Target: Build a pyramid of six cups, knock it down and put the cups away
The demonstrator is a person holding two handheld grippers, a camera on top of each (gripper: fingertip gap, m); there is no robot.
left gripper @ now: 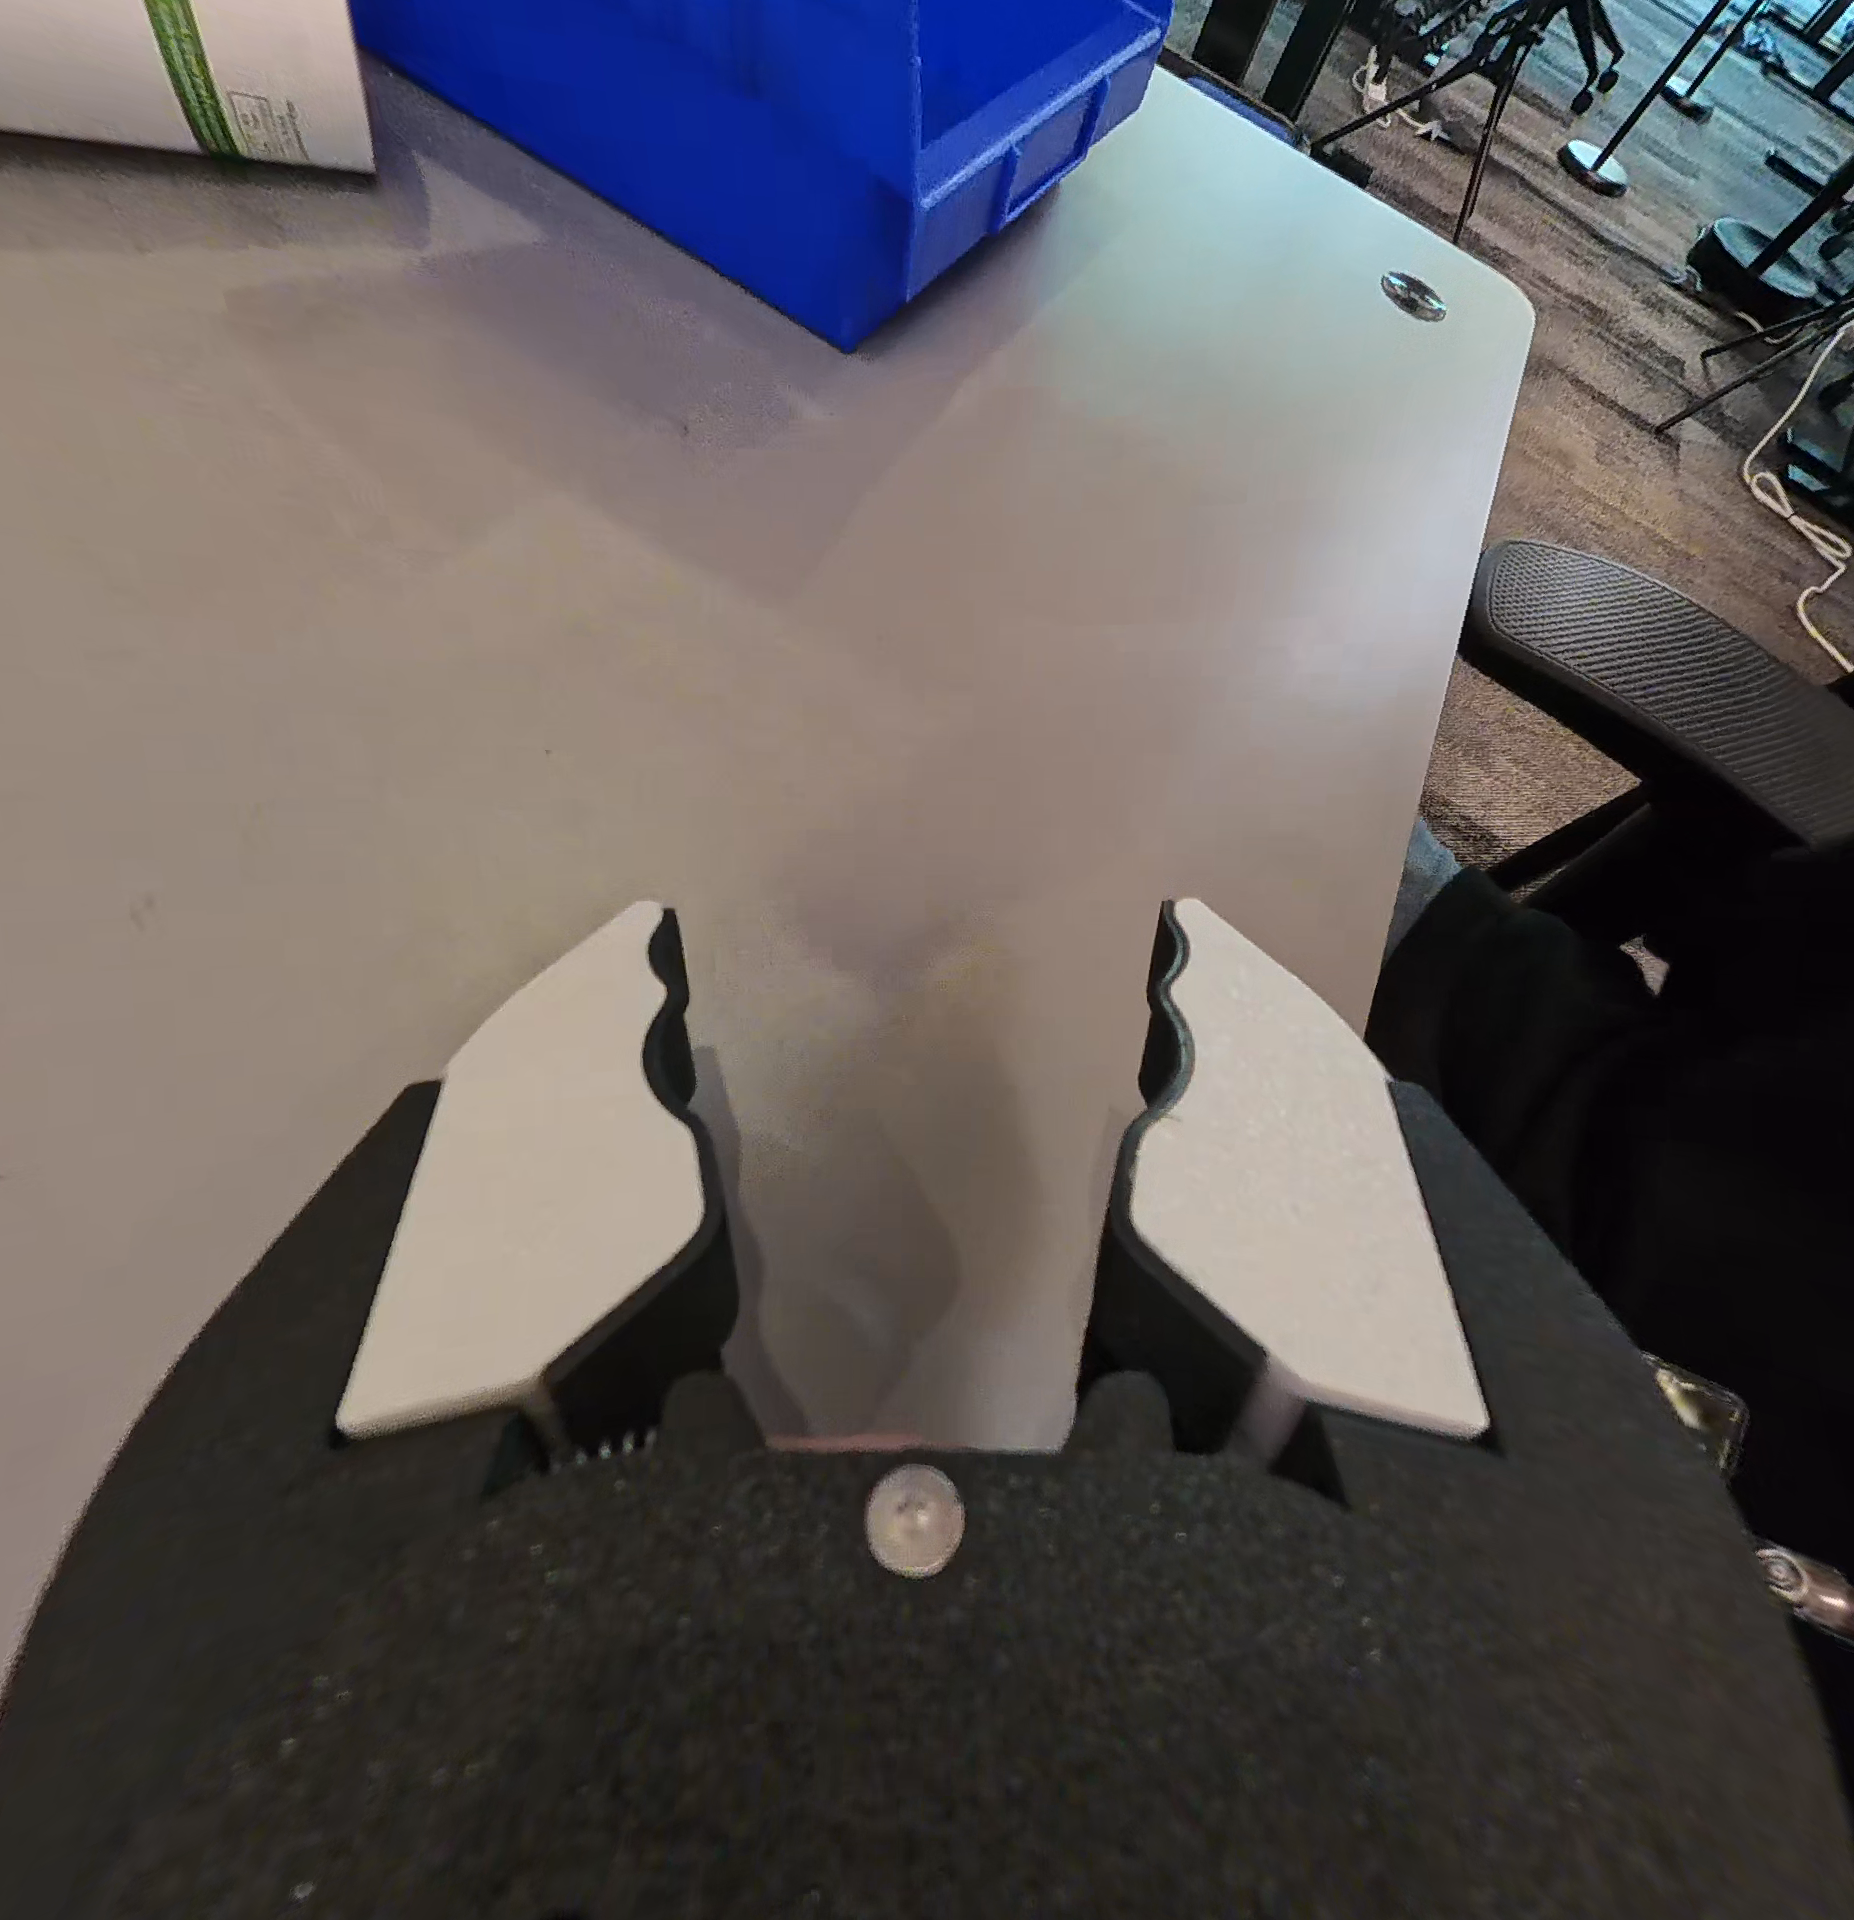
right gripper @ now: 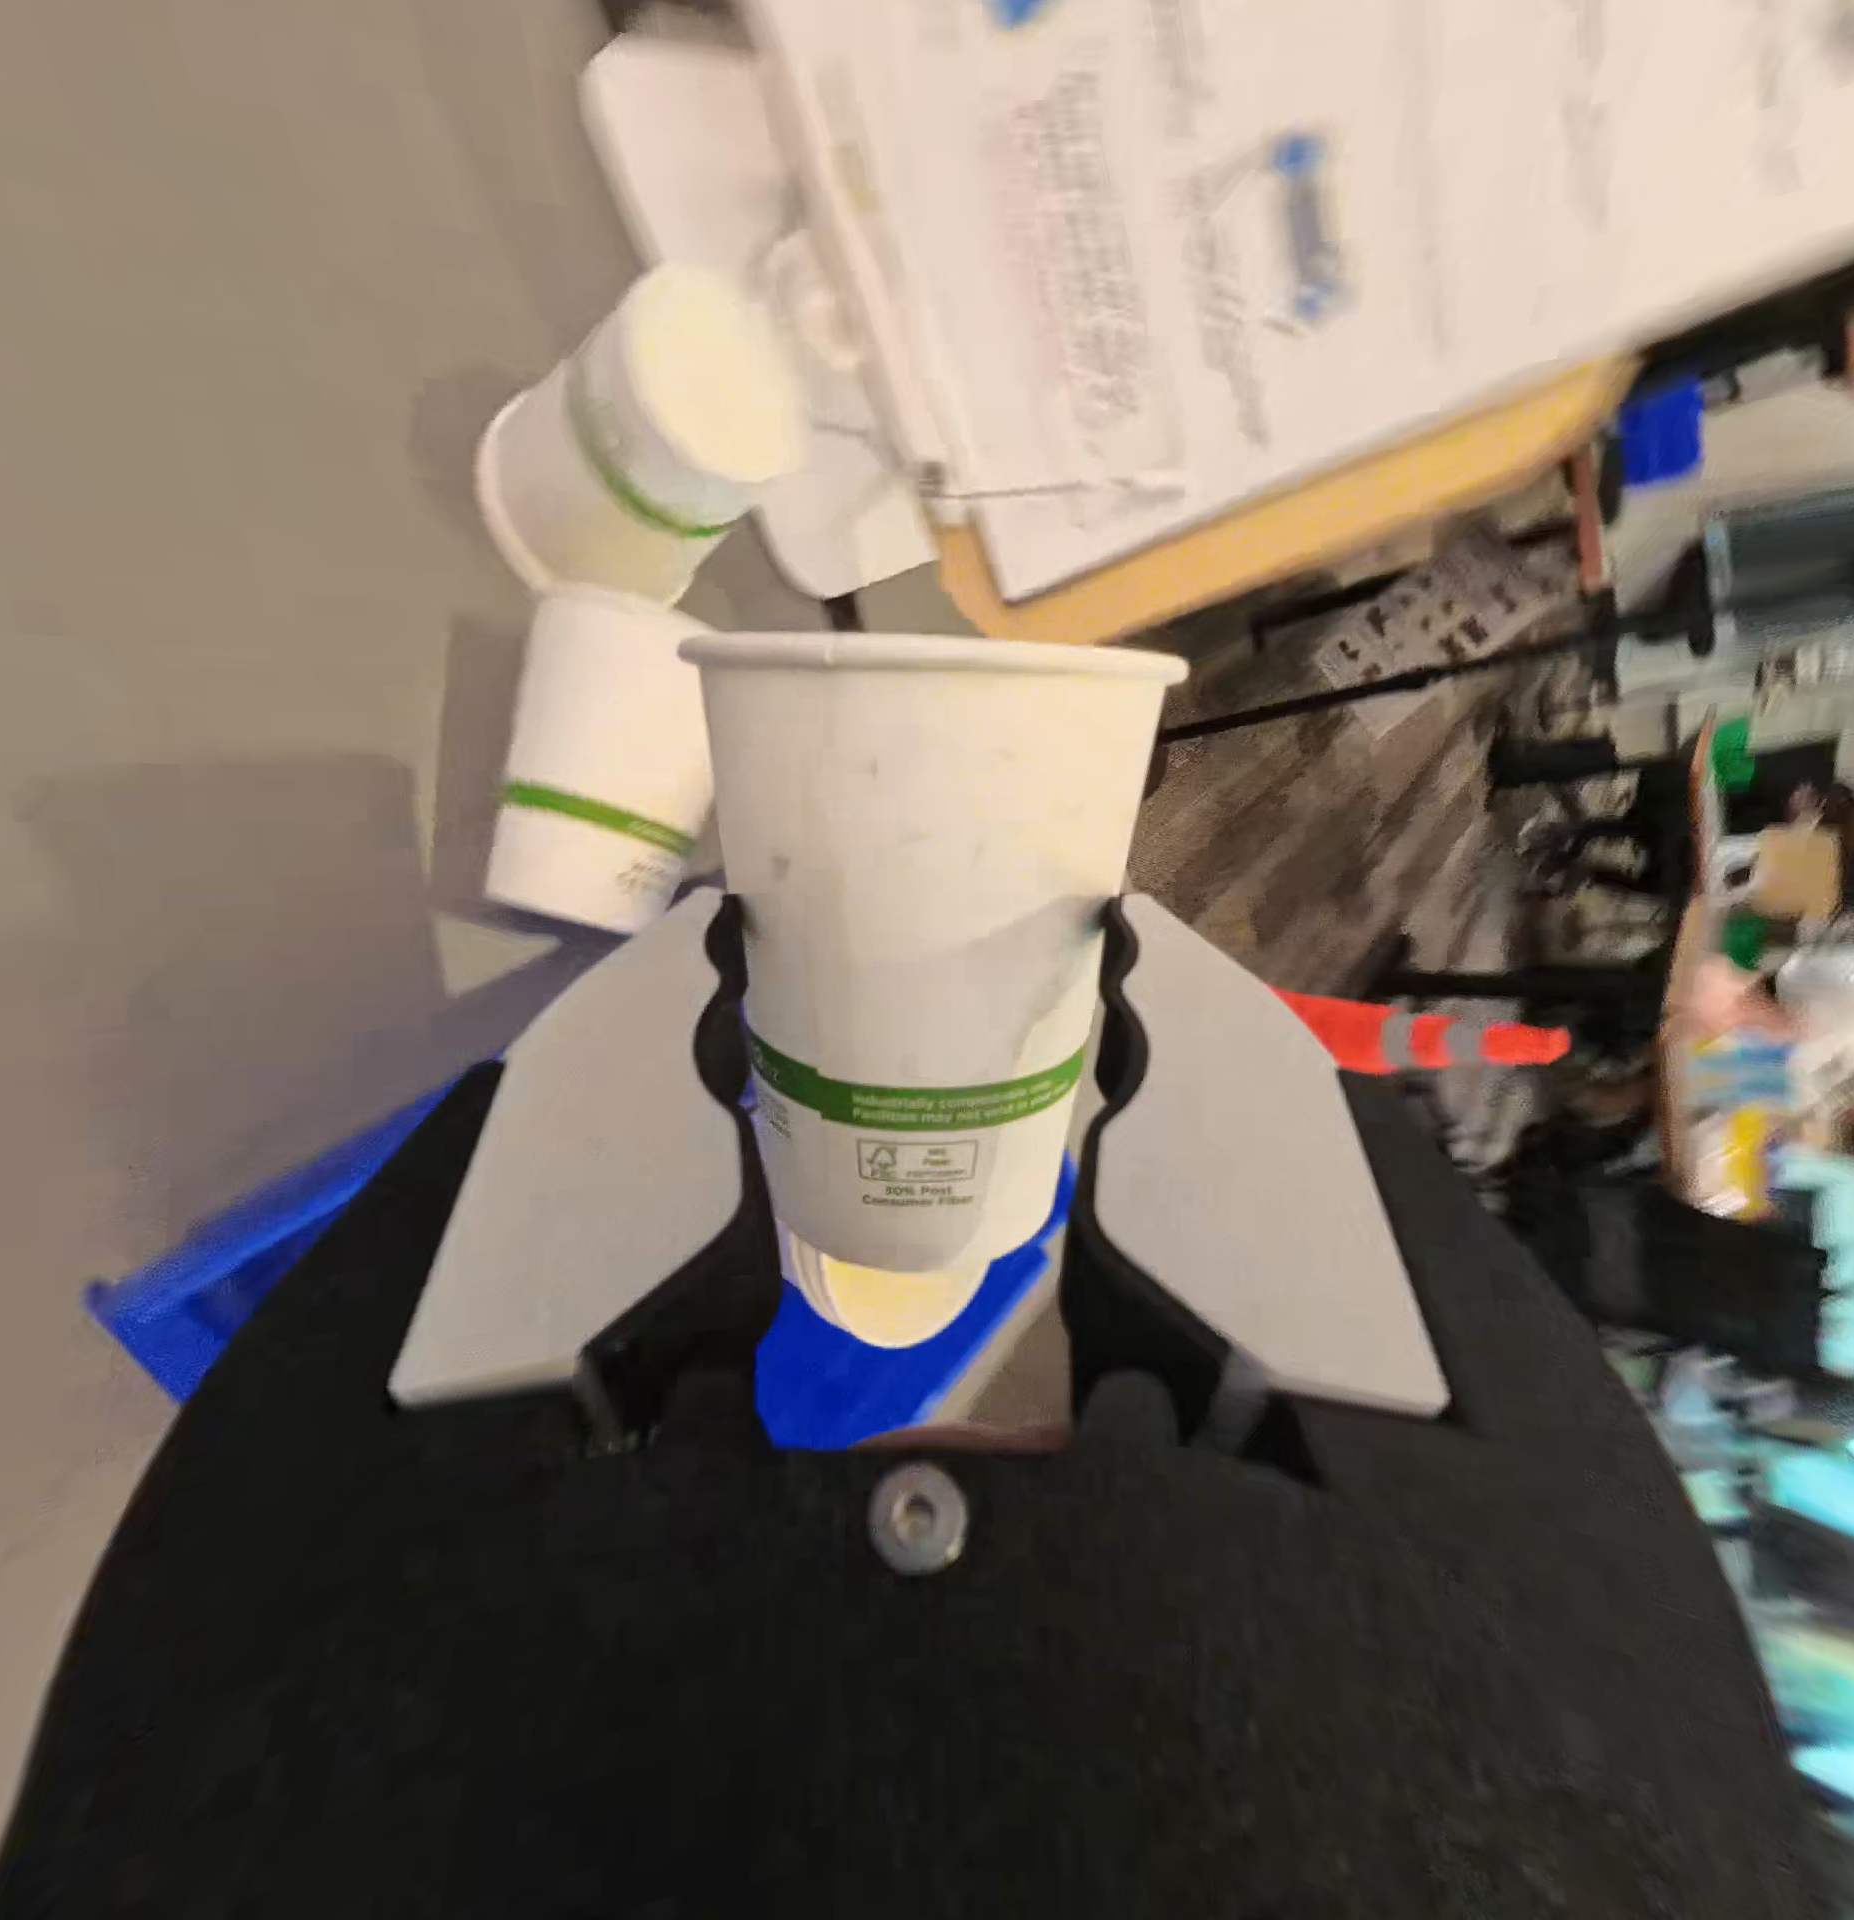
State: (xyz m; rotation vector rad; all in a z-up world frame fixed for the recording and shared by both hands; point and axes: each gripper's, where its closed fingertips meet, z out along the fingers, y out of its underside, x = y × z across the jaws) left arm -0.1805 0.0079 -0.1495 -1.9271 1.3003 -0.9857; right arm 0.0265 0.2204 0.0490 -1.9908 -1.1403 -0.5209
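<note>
- Right gripper (right gripper: 918,920): clamped on a white paper cup (right gripper: 923,894) with a green band; the fingers (right gripper: 1229,1122) pinch the cup's lower half from both sides, wall dented on the right.
- Held cup looks upright in the right wrist view, rim up, base toward the camera; the view itself is rolled and blurred.
- Under the held cup's base: a cream round cup end (right gripper: 892,1304), inside the blue plastic bin (right gripper: 861,1371); can't tell if they touch.
- Two more white green-band cups on the grey table (right gripper: 227,623) beyond the held one: nearer cup (right gripper: 590,769) tilted, just left of the held cup; farther cup (right gripper: 632,457) on its side, cream end toward the camera, touching or just beside the nearer one.
- Clipboard with papers (right gripper: 1266,260) at far right, past the cups.
- Left gripper (left gripper: 918,935): spread wide, nothing between the fingers, over bare table (left gripper: 487,675).
- Left wrist view: blue bin (left gripper: 798,156) far centre; one white green-band cup on its side (left gripper: 175,83) at far left, cropped; black mesh chair (left gripper: 1681,707) off the table's right edge.
</note>
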